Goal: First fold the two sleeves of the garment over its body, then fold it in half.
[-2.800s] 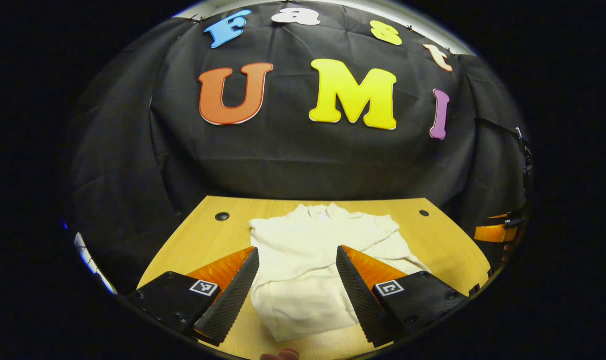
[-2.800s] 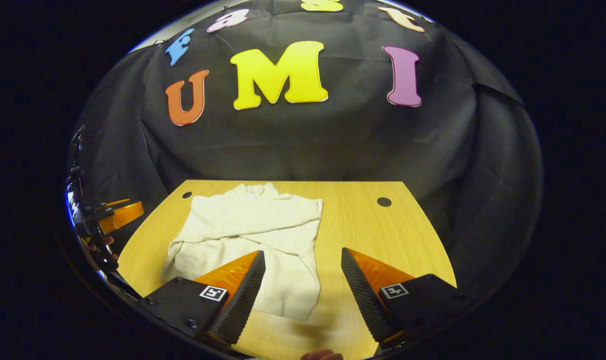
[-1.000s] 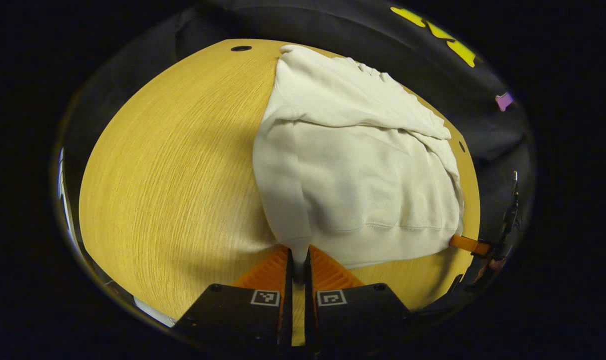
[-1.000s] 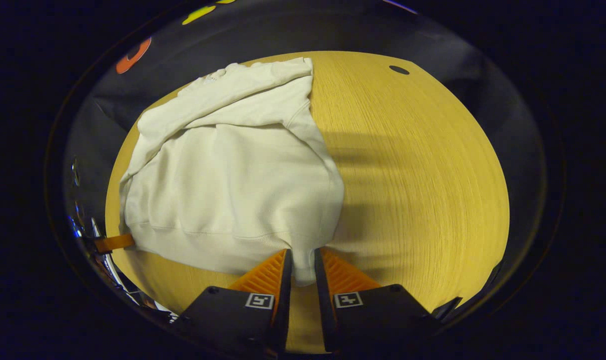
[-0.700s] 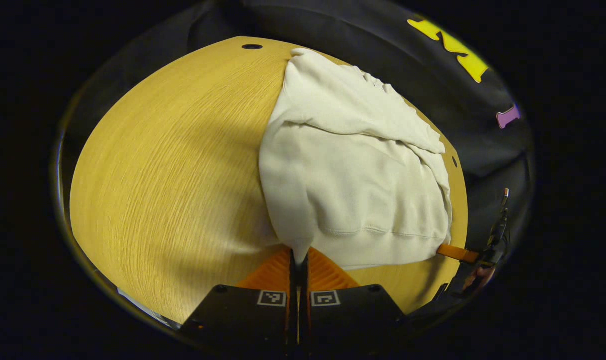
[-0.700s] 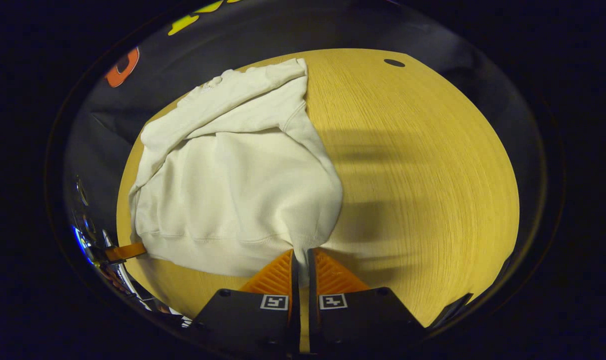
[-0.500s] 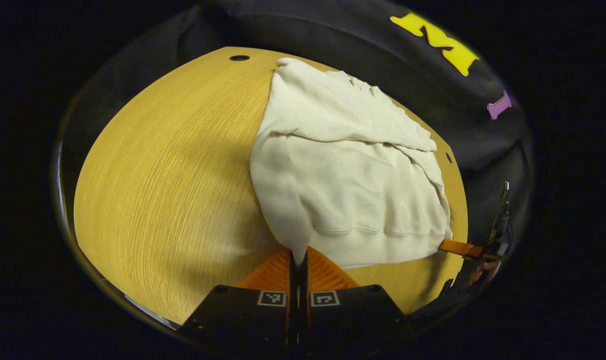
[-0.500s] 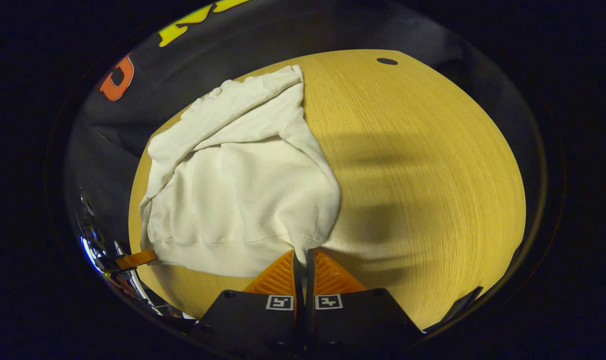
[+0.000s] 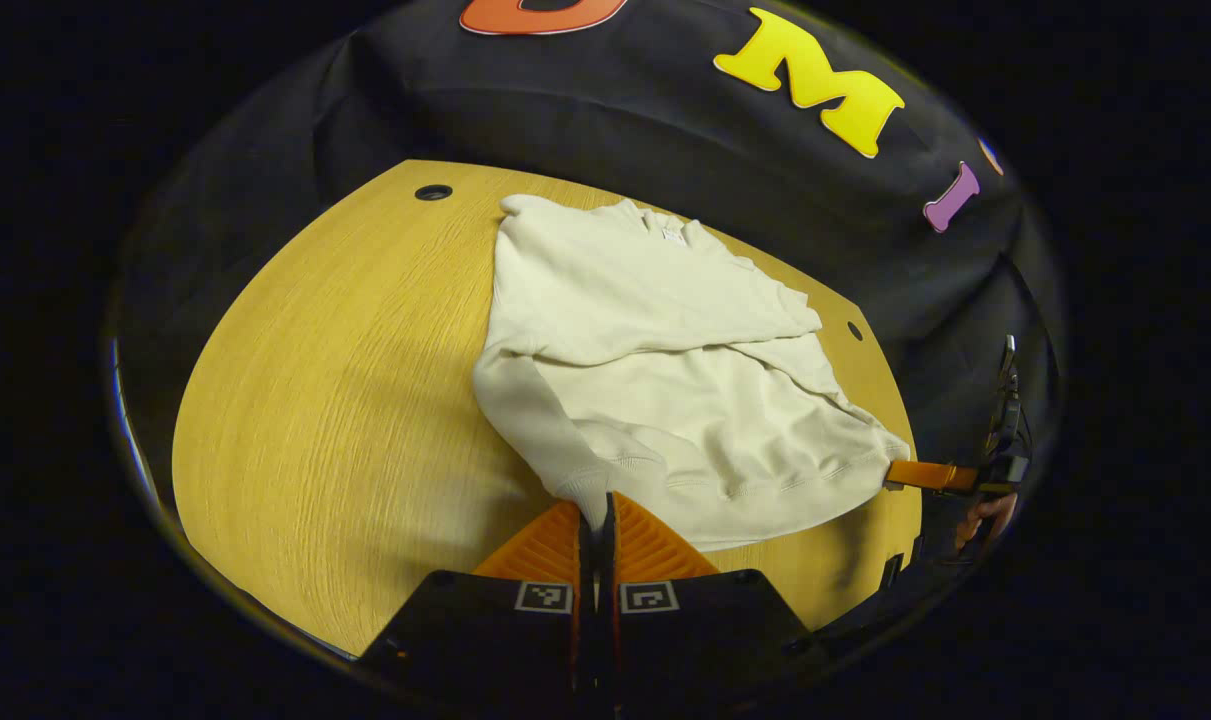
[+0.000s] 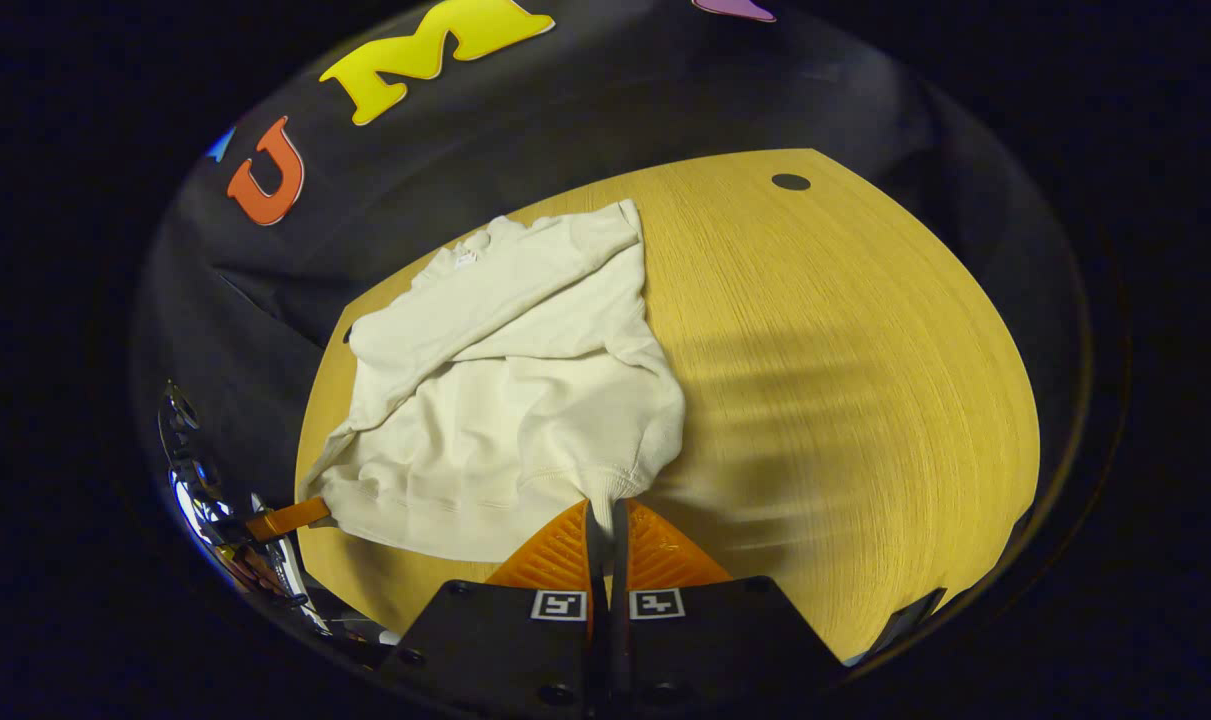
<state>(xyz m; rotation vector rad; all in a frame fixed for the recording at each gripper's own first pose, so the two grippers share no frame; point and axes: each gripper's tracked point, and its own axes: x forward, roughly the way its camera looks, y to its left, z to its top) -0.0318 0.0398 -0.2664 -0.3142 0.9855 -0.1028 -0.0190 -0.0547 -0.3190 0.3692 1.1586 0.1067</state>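
With both sleeves lying across body, sleeve step judged complete. Garment [image 9: 665, 380] lies on wooden surface [image 9: 315, 380], collar at far edge. Left gripper [image 9: 595, 520] jaws clamped on near-left hem corner; right gripper [image 10: 605, 525] jaws clamped on near-right hem corner. Hem raised, bunching. Remaining: carry hem to collar, release.

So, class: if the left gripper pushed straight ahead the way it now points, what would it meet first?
The left gripper is already shut on the near hem corner of the garment. Going straight on, it would probably push into the garment's own body first; depth is hard to judge.
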